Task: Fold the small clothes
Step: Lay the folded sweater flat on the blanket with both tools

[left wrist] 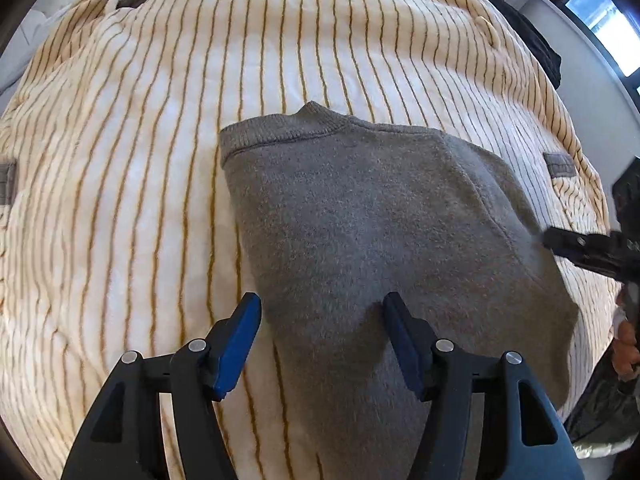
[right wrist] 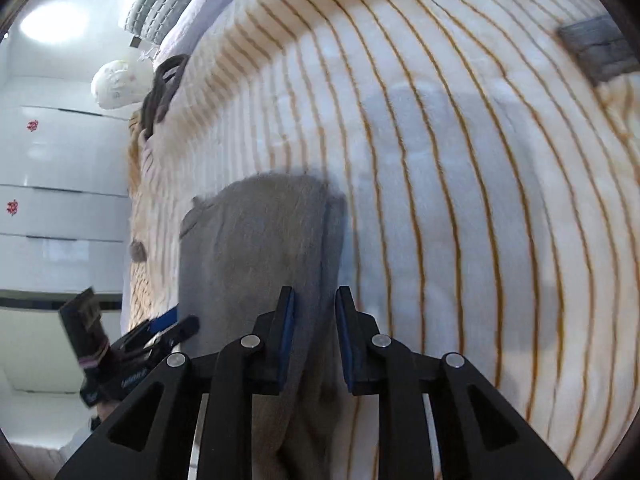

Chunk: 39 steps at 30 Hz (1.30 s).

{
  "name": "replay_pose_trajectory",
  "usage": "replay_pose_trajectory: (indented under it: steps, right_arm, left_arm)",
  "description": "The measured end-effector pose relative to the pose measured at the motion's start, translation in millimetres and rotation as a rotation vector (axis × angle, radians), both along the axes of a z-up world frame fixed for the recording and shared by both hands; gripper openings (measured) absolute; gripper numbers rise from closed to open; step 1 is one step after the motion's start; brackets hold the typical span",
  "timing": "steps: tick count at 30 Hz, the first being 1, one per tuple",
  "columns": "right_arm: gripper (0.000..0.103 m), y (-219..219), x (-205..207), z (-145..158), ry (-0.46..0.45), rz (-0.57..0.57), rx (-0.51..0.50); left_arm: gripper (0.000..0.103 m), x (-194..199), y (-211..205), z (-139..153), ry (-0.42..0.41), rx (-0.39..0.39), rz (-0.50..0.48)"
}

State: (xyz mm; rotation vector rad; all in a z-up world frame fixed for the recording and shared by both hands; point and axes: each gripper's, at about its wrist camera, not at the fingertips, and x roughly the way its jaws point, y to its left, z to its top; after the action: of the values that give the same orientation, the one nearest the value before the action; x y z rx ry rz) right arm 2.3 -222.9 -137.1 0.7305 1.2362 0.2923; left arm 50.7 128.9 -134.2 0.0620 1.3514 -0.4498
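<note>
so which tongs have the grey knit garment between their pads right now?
The right tongs: narrow gap with a fold of the grey knit garment bunched between the pads. The left tongs stand wide open above its edge, gripping nothing.

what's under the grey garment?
The grey garment lies on a cream blanket with tan stripes, which shows all around it. The blanket beneath it is covered, and so is any lower layer of the garment, so I can't tell what else lies there.
</note>
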Motion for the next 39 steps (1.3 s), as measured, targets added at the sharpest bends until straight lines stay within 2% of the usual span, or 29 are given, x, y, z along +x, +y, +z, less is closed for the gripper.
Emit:
replay_pose_trajectory:
  steps: [5,7,10,16,19,22,25,30,39]
  right_arm:
    - [0.023,21.1,-39.5,34.1,-0.010,0.105,-0.007]
    - [0.030,31.2,-53.0,38.8,0.013,0.139,-0.011]
    - [0.032,40.0,-73.4,39.1,0.050,0.176,-0.036]
    - [0.032,49.4,-101.2,27.8,0.132,0.200,-0.102]
    - [0.032,54.9,-110.4,29.6,0.142,0.211,-0.106]
    - [0.029,63.5,-115.1,34.9,0.126,0.245,-0.209]
    - [0.028,57.9,-115.1,23.4,0.161,0.200,-0.269]
    - [0.028,33.6,-121.7,-3.7,0.228,0.094,-0.185]
    - [0.030,41.5,-124.7,9.9,0.229,0.108,-0.242]
  left_arm:
    - [0.064,-18.1,7.5,17.7,0.010,0.004,-0.002]
    - [0.064,-30.5,10.5,21.3,0.022,0.003,0.000]
    - [0.064,-51.7,12.9,19.0,0.049,0.007,0.001]
    - [0.067,-90.4,13.5,-5.2,0.107,0.073,-0.022]
    - [0.067,-97.0,17.8,-7.5,0.127,0.064,-0.002]
    - [0.067,-95.9,19.6,-7.1,0.141,0.057,0.009]
    - [0.067,-95.9,19.7,-7.2,0.145,0.059,0.008]
    - [0.067,-95.4,19.1,-3.7,0.153,0.067,0.009]
    - [0.067,-95.5,21.0,11.9,0.128,0.087,0.018]
